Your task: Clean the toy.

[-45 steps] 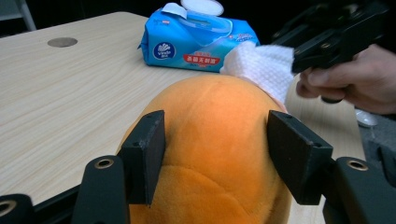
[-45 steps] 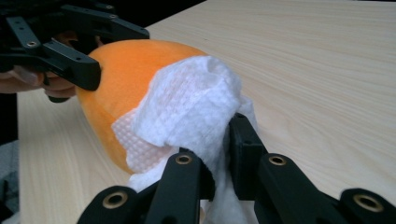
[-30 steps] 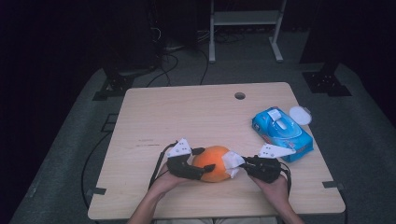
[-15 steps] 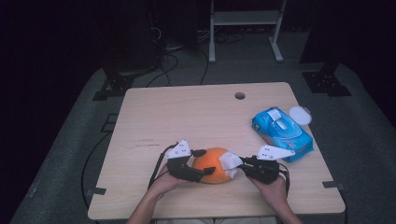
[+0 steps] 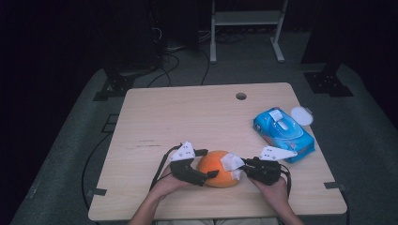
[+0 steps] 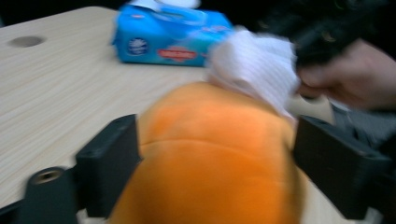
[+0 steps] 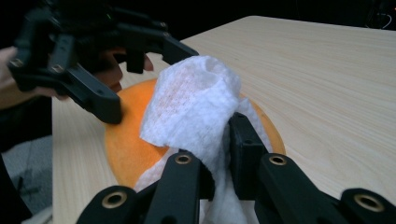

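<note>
An orange round object (image 5: 217,168) lies near the table's front edge, between the two hands. My left gripper (image 5: 210,163) reaches it from the left. Its jaws have just been opening and now stand wide on either side of the orange object (image 6: 210,158) without clamping it. My right gripper (image 5: 241,169) comes from the right, shut on a crumpled white wipe (image 5: 231,163). The wipe (image 7: 191,98) rests on top of the orange object (image 7: 126,144), pinched between the right gripper's (image 7: 212,144) jaws. The left gripper (image 7: 144,79) shows behind it.
A blue pack of wipes (image 5: 283,133) lies at the table's right edge, with a white round lid (image 5: 301,115) just behind it. A cable hole (image 5: 241,96) sits near the far edge. The wooden table (image 5: 187,117) stands on grey floor with stands and cables around.
The left gripper's jaws have spread wider around the orange object. The right gripper and the wipe have stayed in place.
</note>
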{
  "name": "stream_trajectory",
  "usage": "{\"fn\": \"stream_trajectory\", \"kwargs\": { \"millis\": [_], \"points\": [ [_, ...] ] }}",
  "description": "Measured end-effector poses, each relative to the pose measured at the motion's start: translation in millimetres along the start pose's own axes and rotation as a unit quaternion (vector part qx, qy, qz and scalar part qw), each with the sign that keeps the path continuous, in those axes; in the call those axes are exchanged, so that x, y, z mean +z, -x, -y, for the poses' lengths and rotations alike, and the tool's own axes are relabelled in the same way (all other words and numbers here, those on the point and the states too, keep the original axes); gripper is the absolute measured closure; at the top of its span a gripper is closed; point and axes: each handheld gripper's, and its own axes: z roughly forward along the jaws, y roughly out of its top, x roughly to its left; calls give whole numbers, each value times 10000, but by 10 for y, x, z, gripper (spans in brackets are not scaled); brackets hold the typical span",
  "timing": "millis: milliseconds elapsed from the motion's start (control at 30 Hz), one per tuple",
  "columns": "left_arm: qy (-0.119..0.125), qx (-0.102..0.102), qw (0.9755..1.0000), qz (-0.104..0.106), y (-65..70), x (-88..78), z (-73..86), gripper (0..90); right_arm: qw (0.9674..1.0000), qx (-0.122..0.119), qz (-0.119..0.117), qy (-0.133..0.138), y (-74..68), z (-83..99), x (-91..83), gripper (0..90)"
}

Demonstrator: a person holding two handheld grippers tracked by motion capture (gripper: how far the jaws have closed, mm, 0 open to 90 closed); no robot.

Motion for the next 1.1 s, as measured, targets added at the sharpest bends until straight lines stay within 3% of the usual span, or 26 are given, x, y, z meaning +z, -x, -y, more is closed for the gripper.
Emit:
{"fn": "stream_trajectory", "kwargs": {
  "millis": [67,133,233,333,367,433,467,500,567,633,700,800,867,900,1000,1100],
  "points": [
    [-178,162,9997,17,10,11,34,167,9998,-197,8,-45,-72,-45,-1,815],
    [-318,173,9993,64,-17,-26,19,237,9990,-425,9,-106,-129,-76,10,815],
    [-149,89,9998,88,-42,-46,-5,230,9998,-202,36,-88,-27,-33,12,814],
    [299,282,9991,74,35,-33,-72,176,9999,-23,148,-50,49,-11,-28,814],
    [309,362,9988,112,66,-23,-85,180,9999,-32,104,-45,28,-15,-29,814],
    [47,589,9983,23,100,0,-74,282,9998,-203,-39,-38,-55,-39,-4,814],
    [10,558,9984,6,85,-1,-56,308,9994,-337,10,-111,-96,-58,10,814],
    [25,399,9992,37,49,-14,-41,318,9990,-412,47,-146,-106,-64,16,814],
    [-21,283,9995,-99,-9,-43,-21,323,9993,-300,109,-168,-62,-47,6,814],
    [48,80,9999,-83,-64,-78,-5,321,9992,-165,240,-256,15,1,-16,814],
    [133,156,9998,-21,-40,-71,-19,286,9994,38,232,-244,59,39,-28,814],
    [259,212,9994,63,9,-48,-62,195,9997,-155,114,-178,-32,-14,-17,813],
    [37,278,9996,-29,7,-26,-56,234,9993,-332,30,-142,-99,-55,8,813],
    [6,170,9999,-7,-10,-25,-41,256,9991,-366,69,-197,-93,-45,20,813],
    [-47,101,9999,-32,-43,-28,-17,300,9994,-41,166,-290,27,46,25,813],
    [-34,72,10000,-50,-71,-37,2,309,9990,108,251,-356,67,86,8,814]
  ]
}}
